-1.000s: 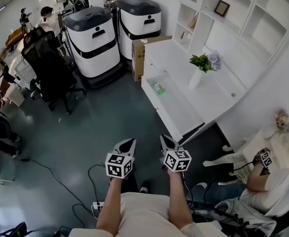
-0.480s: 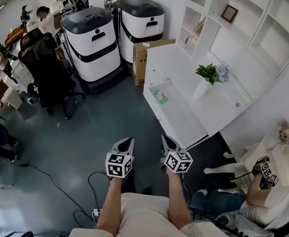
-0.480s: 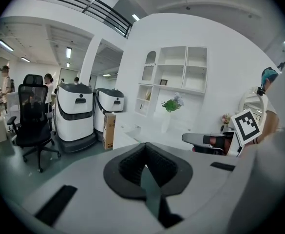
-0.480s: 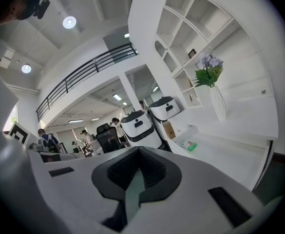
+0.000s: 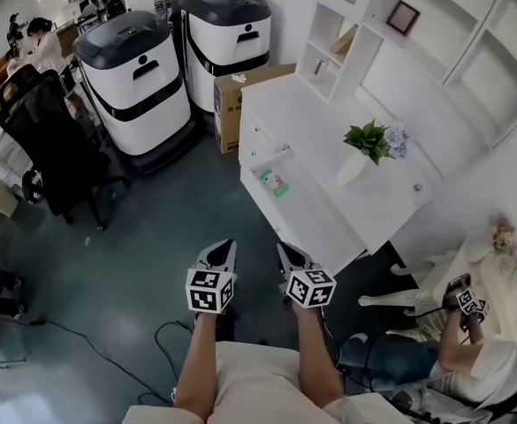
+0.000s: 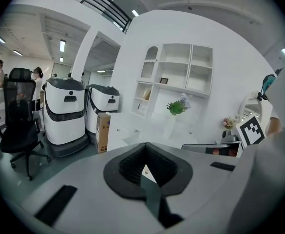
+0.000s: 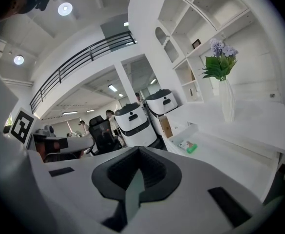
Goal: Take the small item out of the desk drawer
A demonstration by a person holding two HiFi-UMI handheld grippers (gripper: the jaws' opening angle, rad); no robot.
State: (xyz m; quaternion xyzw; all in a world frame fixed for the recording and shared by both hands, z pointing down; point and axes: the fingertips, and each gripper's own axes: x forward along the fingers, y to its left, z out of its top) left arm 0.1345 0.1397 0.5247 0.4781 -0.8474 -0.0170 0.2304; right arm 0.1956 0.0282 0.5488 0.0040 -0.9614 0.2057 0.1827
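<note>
A small green and white item (image 5: pixel 272 182) lies in the far end of the long open drawer (image 5: pixel 320 215) of the white desk (image 5: pixel 329 122). The right gripper view shows the same item (image 7: pixel 187 146) some way ahead. My left gripper (image 5: pixel 223 246) and right gripper (image 5: pixel 284 249) are held side by side over the dark floor, well short of the drawer. Both are shut with nothing between the jaws. In the left gripper view the left gripper (image 6: pixel 145 146) points toward the desk. The right gripper (image 7: pixel 140 150) points at the drawer side.
Two large white and black machines (image 5: pixel 134 69) (image 5: pixel 231 29) and a cardboard box (image 5: pixel 225 104) stand left of the desk. A potted plant (image 5: pixel 367 144) sits on the desktop. A black office chair (image 5: pixel 50 135) is at left, cables (image 5: pixel 165 329) lie on the floor, and a seated person (image 5: pixel 470 352) is at right.
I have moved across the floor toward the desk, so the drawer and machines now sit further left in the head view. Both grippers came along, still shut.
</note>
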